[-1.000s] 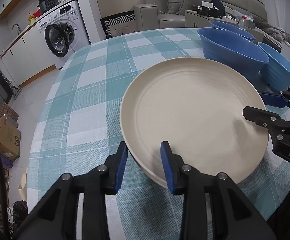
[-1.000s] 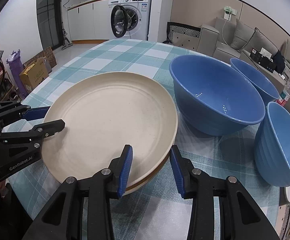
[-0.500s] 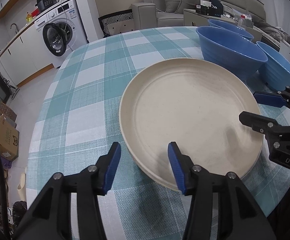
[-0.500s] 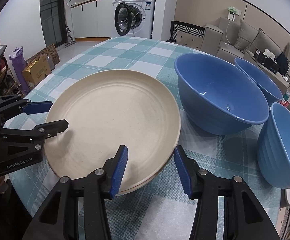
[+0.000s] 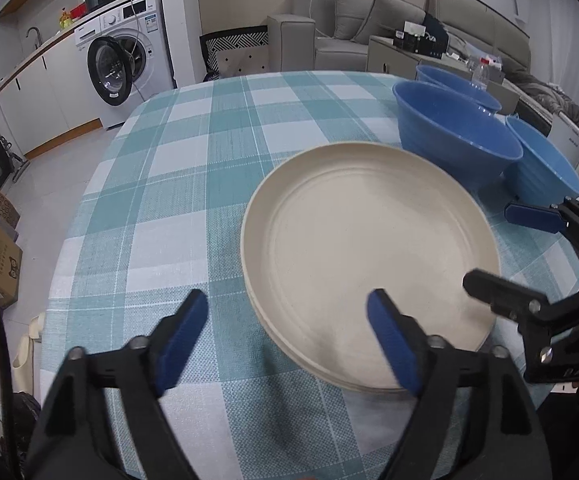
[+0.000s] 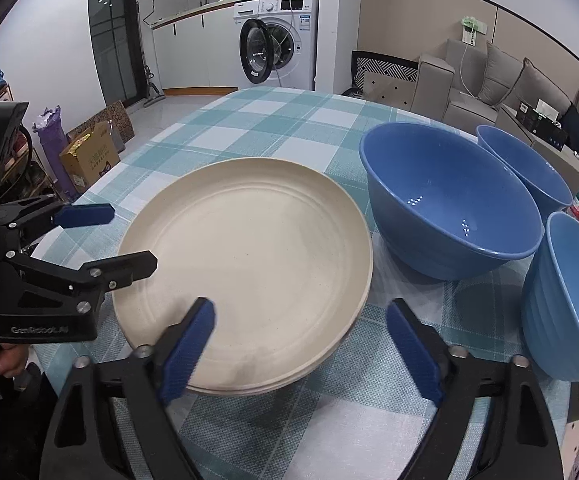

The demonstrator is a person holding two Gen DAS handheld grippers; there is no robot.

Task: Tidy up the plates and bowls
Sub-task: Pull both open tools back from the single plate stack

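The left gripper (image 5: 287, 330) is level above the checked tablecloth (image 5: 177, 184), jaws spread wide and holding nothing, pointed at the near rim of the cream plate stack (image 5: 369, 248). The right gripper (image 6: 301, 344) is in the same condition: jaws wide apart, empty, aimed across the opposite rim of the plate stack. Neither gripper touches the plates. The stack lies flat on the table. Just beside it stands the large blue bowl (image 6: 449, 200), with two smaller blue bowls (image 6: 565, 300) close behind.
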